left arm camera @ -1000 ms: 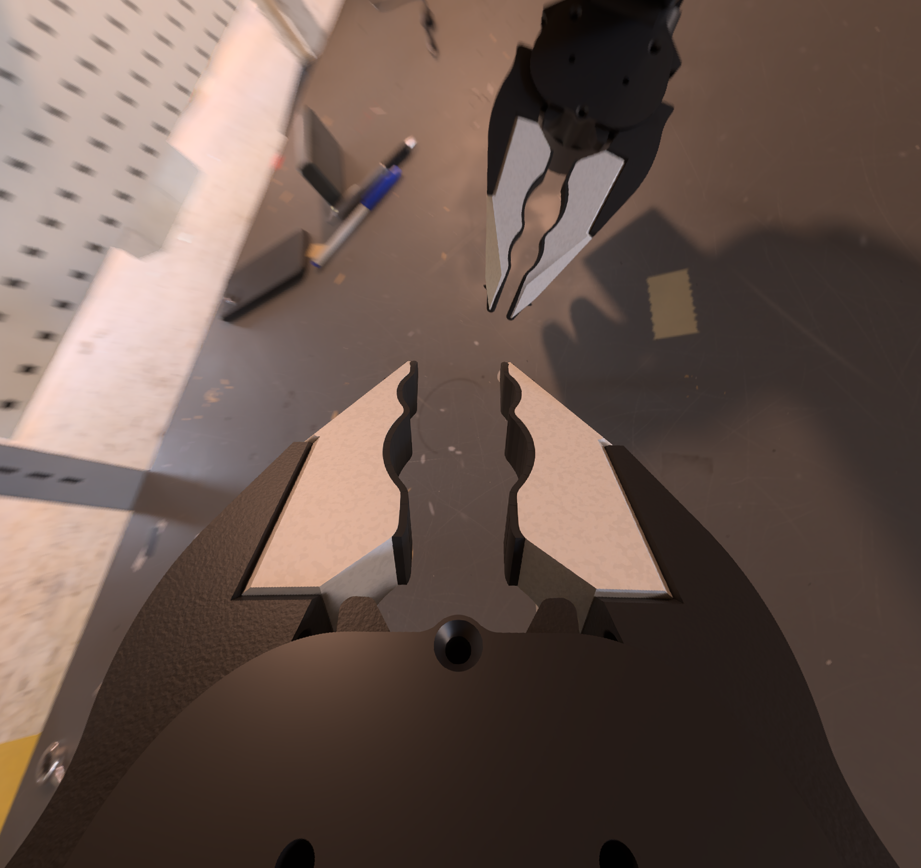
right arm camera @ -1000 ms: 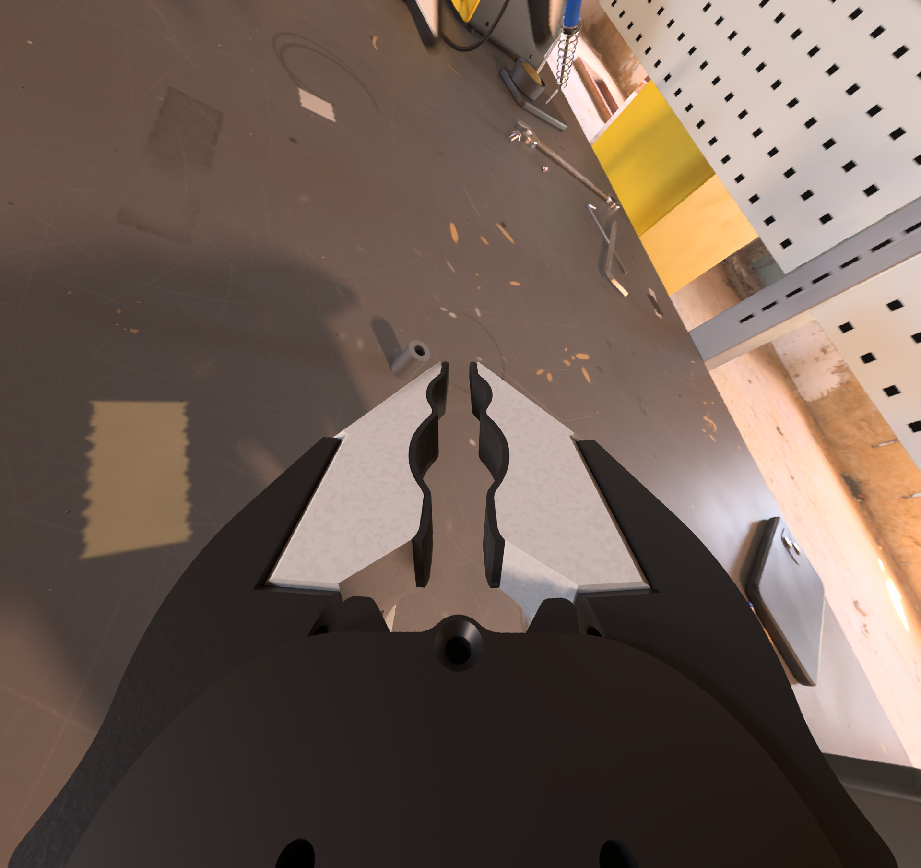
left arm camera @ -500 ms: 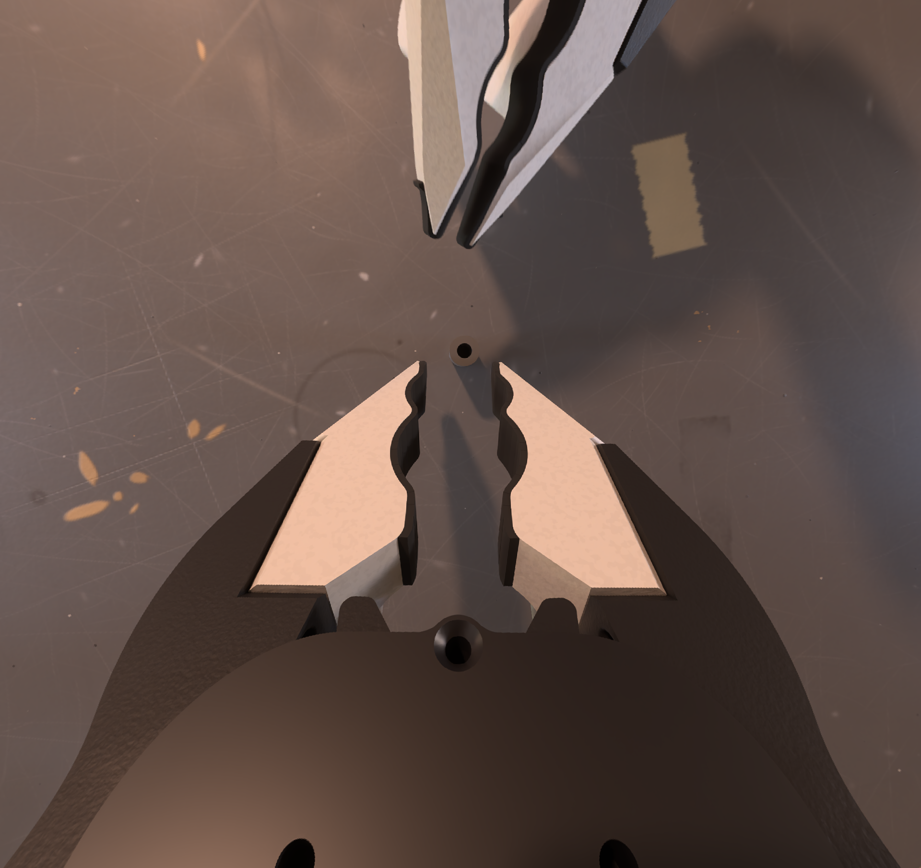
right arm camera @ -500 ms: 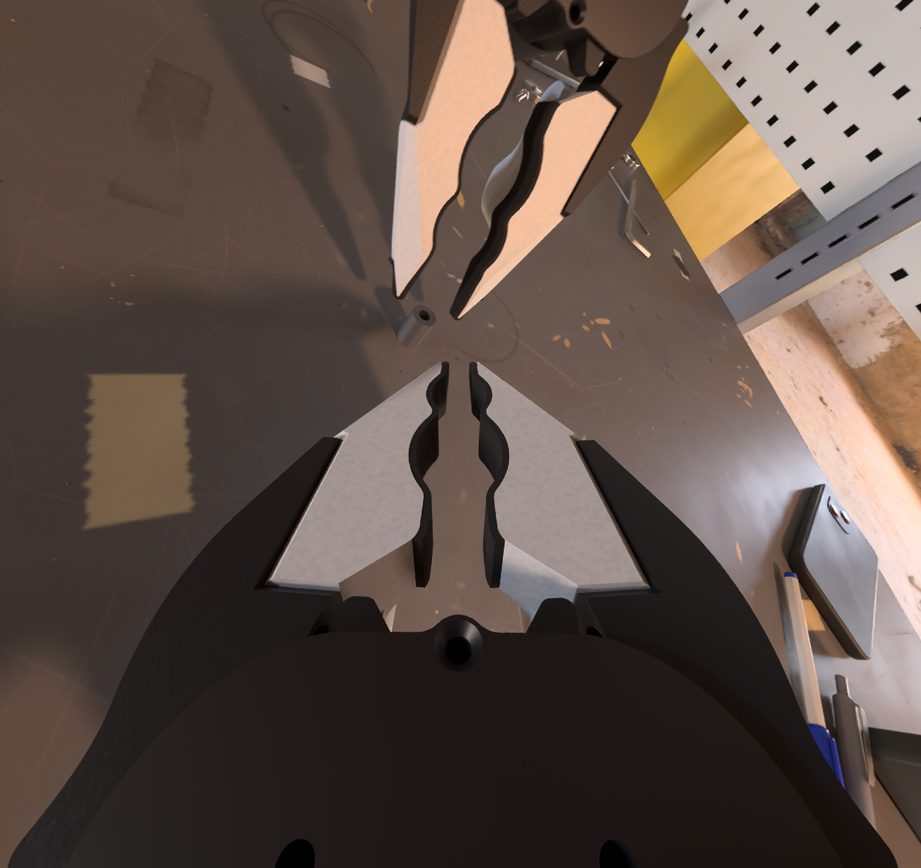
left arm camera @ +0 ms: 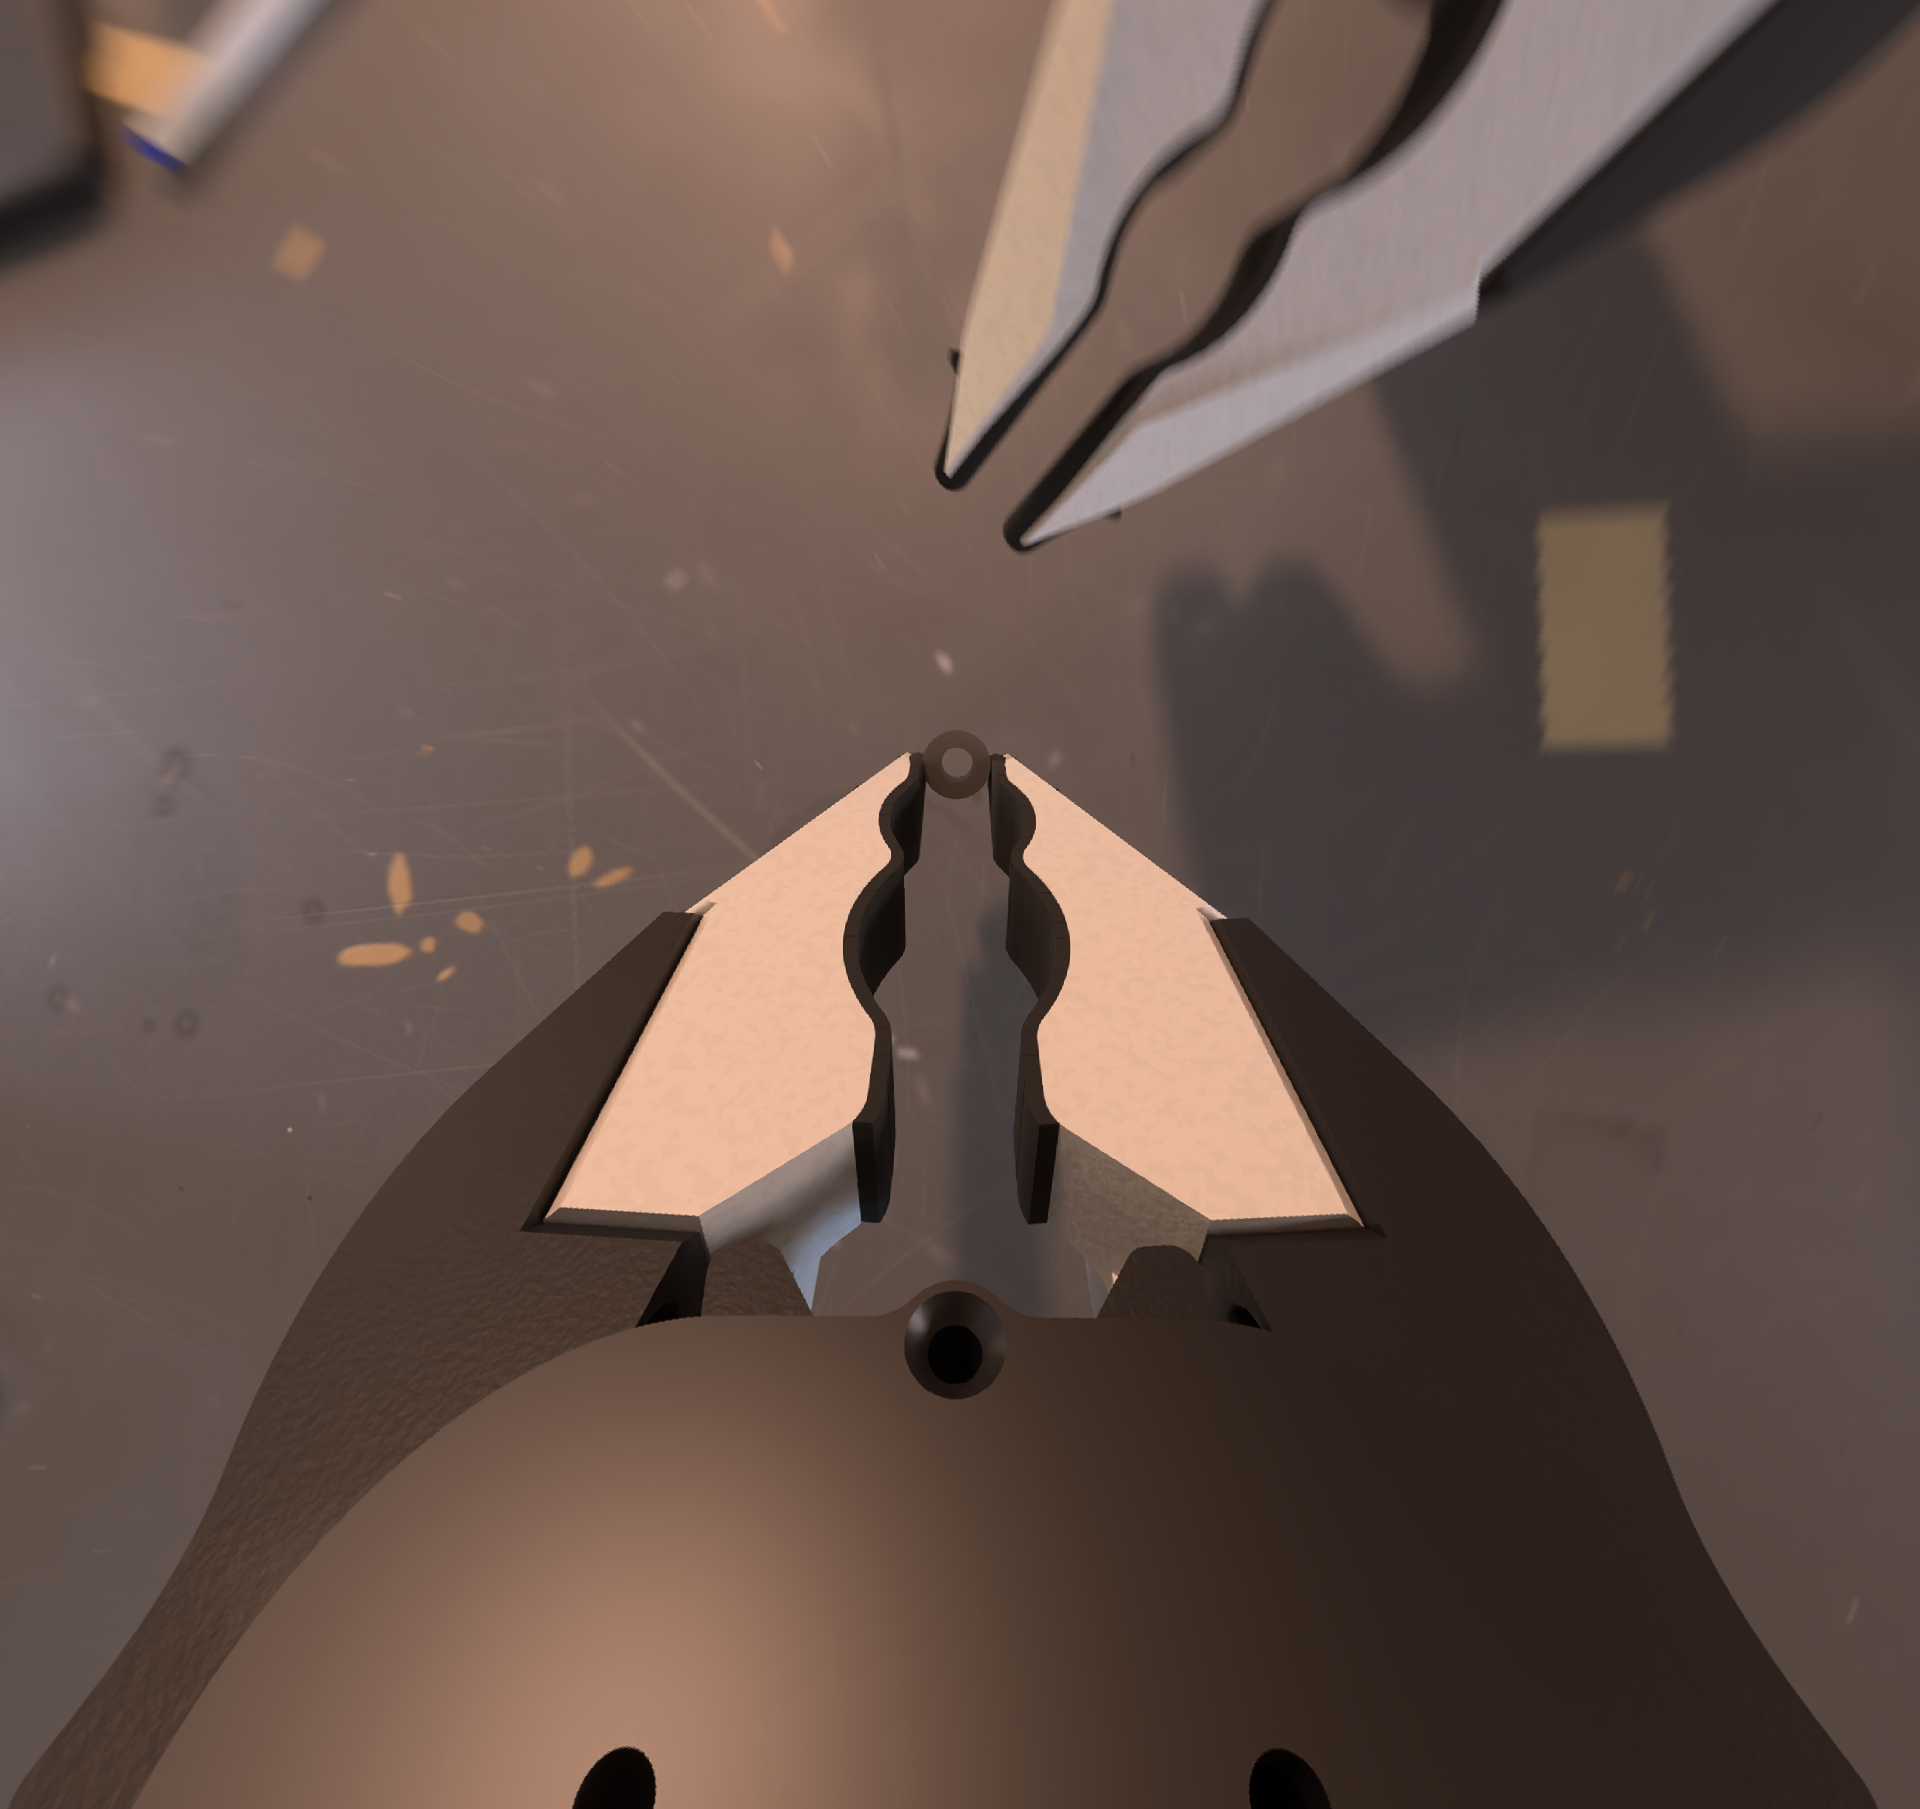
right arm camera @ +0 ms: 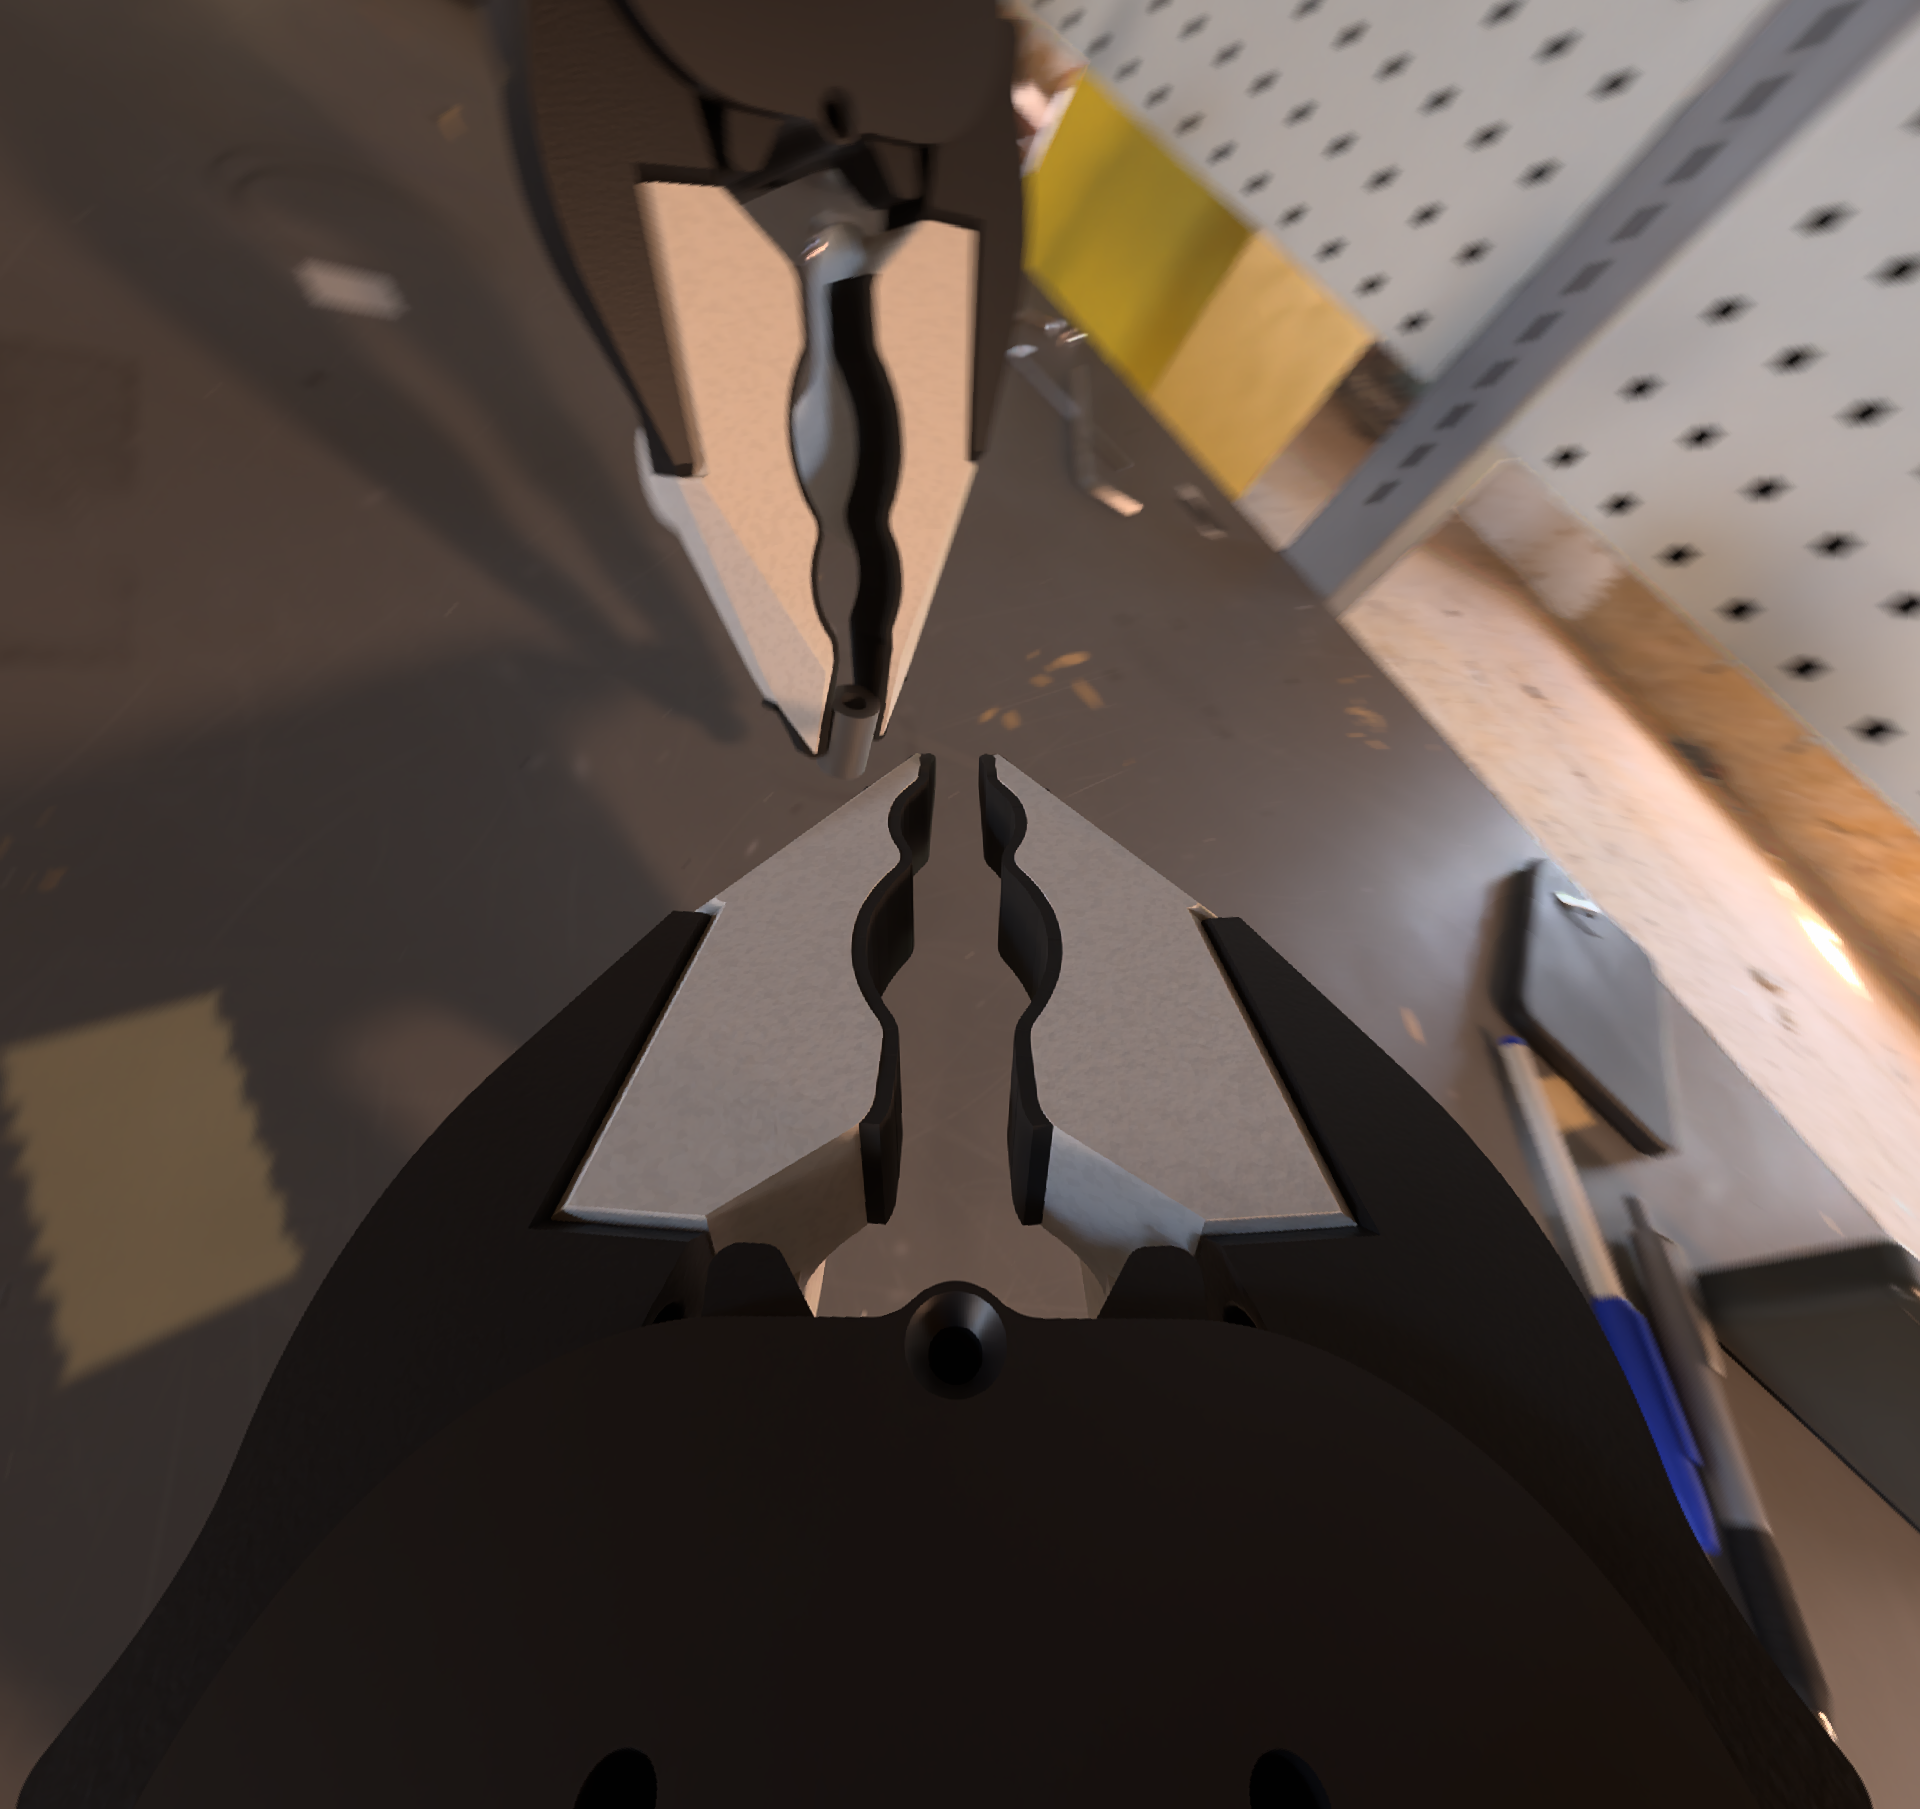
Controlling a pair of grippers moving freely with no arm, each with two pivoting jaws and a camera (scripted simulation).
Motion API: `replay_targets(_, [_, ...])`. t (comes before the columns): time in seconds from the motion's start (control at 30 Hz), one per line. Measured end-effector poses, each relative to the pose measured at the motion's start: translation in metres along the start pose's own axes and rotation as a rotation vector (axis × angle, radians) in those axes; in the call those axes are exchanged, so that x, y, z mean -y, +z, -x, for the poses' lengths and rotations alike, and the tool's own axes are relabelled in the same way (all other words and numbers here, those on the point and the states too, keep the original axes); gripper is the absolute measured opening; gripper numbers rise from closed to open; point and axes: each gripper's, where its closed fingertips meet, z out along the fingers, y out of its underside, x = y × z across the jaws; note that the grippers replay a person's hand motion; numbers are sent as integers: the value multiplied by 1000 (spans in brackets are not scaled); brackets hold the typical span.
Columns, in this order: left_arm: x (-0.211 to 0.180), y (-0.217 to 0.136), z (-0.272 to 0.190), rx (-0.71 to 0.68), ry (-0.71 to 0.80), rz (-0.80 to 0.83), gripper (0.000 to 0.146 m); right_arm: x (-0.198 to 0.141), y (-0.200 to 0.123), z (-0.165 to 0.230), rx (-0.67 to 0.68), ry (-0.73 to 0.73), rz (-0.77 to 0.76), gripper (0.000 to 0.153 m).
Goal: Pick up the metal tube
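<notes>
The metal tube (left arm camera: 956, 762) is a short grey cylinder, seen end-on in the left wrist view, pinched between the very tips of my left gripper (left arm camera: 956, 770). In the right wrist view the tube (right arm camera: 852, 725) hangs tilted from the left gripper's tips (right arm camera: 854, 710), just above the dark tabletop. My right gripper (right arm camera: 956, 767) faces it from close by, slightly to the tube's right. Its jaws are nearly together with a thin gap and hold nothing. It also shows in the left wrist view (left arm camera: 982, 507), beyond the tube.
A tan tape patch (left arm camera: 1605, 627) lies on the dark worktop (left arm camera: 416, 512). Pens (right arm camera: 1621, 1344) and a flat dark case (right arm camera: 1579, 1011) lie along the bench edge. A white pegboard (right arm camera: 1558, 149), a yellow block (right arm camera: 1143, 232) and a hex key (right arm camera: 1081, 440) stand behind.
My left gripper moved forward onto the tube and closed its tips on it. The right gripper's jaws kept the same narrow gap.
</notes>
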Motion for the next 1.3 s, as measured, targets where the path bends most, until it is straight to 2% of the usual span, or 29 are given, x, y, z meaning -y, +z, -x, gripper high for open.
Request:
replay_targets(0.1, [32, -24, 7, 50, -127, -249, 12, 21, -7, -16, -134, 36, -61, 8])
replay_targets(0.17, [48, -39, 6, 73, -137, -371, 12, 32, -13, -22, -184, 47, -92, 8])
replay_targets(0.33, [65, -59, 8, 169, -142, -491, 12, 39, -24, -34, -261, 51, -102, 8])
replay_targets(1.3, [79, -59, 3, 143, -175, -547, 12, 46, -29, -35, -300, 18, -134, 8])
